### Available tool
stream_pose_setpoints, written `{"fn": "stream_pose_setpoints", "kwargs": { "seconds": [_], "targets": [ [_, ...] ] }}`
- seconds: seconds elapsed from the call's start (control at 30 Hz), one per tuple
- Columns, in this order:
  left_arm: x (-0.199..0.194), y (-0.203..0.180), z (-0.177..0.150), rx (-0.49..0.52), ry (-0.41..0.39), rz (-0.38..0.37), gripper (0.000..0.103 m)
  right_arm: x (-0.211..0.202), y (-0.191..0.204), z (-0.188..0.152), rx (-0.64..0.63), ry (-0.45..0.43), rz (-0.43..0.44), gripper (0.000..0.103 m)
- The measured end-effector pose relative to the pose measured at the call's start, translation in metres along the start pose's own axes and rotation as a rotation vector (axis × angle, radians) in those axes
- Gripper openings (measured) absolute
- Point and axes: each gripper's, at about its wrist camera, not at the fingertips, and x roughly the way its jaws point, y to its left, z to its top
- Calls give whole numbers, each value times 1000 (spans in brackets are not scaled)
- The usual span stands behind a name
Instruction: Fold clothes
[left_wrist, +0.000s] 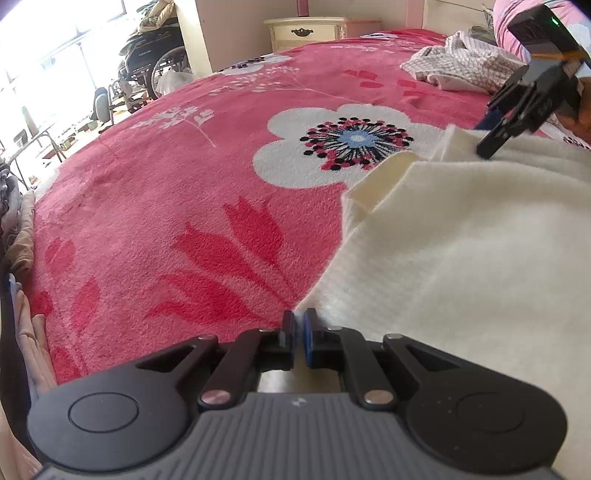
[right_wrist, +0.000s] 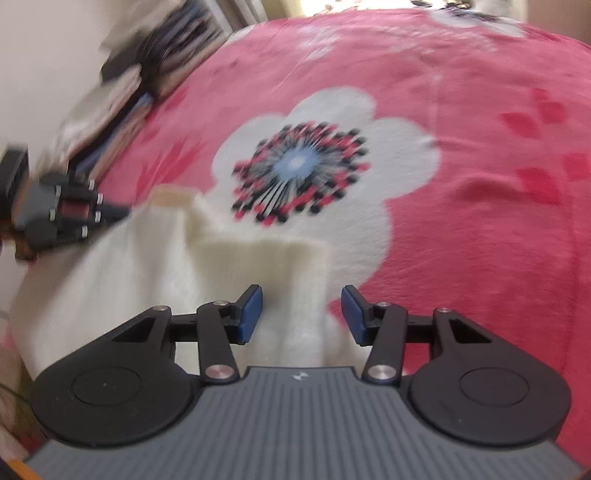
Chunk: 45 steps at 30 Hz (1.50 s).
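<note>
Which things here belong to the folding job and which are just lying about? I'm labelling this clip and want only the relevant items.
Part of the job:
- cream garment
- left gripper, shut at the garment's corner
- right gripper, open over the garment

Lying about:
- pink floral blanket, the work surface
- checked clothes heap
- nightstand
- wheelchair

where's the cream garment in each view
Left wrist: the cream garment fills the right side, its near edge at the shut left gripper.
Right wrist: lower left of centre, running under the open right gripper.
Shared landmark: the white flower on the pink blanket, just beyond the garment.
</note>
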Motion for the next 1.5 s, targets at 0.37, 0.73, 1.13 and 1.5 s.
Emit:
{"fn": "stream_pose_setpoints", "kwargs": {
  "seconds": [0.37, 0.73, 1.13, 1.5],
  "targets": [
    [4, -5, 10, 2, -14, -23, 6, -36, -3, -16, 33, -93, -182, 7],
    [16, -10, 13, 5, -26, -16, 6, -55, -12, -31, 98, -143, -250, 26],
    [19, -16, 23, 36, -19, 41, 19, -79, 47, -110, 4, -8, -243, 27],
    [-51, -12, 31, -68, -72, 78, 57, -151, 24, -85, 195, -236, -306, 37]
  ]
}}
